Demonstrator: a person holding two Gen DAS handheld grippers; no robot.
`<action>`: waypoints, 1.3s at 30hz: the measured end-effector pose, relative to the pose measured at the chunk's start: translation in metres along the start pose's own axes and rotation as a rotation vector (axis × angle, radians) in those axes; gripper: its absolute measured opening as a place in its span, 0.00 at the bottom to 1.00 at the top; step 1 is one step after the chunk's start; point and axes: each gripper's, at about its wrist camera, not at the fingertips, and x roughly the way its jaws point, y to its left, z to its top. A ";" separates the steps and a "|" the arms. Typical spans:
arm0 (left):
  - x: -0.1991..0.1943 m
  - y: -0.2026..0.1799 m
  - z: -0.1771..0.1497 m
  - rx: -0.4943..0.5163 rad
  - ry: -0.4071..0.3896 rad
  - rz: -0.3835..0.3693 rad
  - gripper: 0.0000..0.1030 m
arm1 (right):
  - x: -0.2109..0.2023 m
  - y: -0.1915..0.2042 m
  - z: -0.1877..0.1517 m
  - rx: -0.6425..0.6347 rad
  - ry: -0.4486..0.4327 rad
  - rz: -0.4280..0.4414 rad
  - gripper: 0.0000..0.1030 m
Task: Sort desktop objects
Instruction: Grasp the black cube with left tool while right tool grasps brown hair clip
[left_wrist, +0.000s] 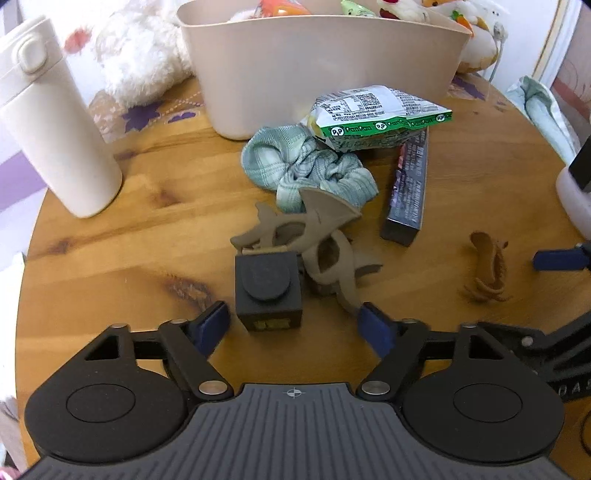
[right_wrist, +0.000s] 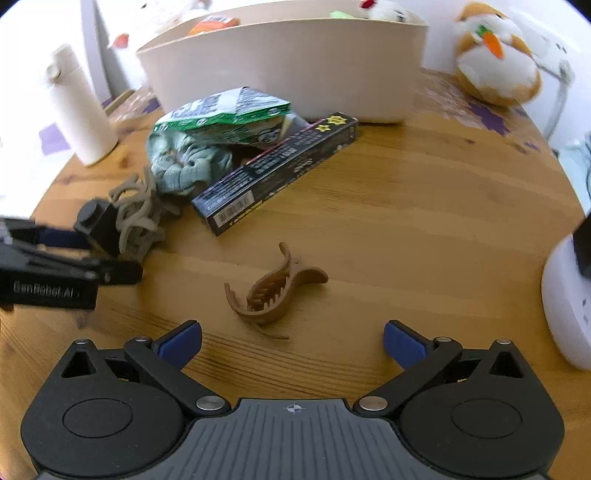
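My left gripper is open, its jaws just short of a black cube that leans against a beige hair claw. Behind them lie a green cloth, a green snack bag and a long dark box. My right gripper is open, just short of a brown hair claw on the wooden table. The brown claw also shows in the left wrist view. The beige bin stands at the back with toys inside.
A white bottle stands at the far left. Plush toys sit beside the bin. A white power strip lies at the right edge. The left gripper's body shows at the left of the right wrist view.
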 end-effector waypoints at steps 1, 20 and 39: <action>0.002 0.001 0.001 -0.007 -0.002 0.002 0.86 | 0.002 0.003 0.000 -0.027 0.005 -0.013 1.00; 0.003 0.003 0.006 0.065 -0.055 -0.036 0.58 | 0.000 0.011 0.012 -0.066 -0.044 -0.015 0.68; -0.007 0.010 -0.003 -0.002 -0.039 -0.045 0.39 | -0.010 0.005 0.001 0.001 -0.064 -0.015 0.56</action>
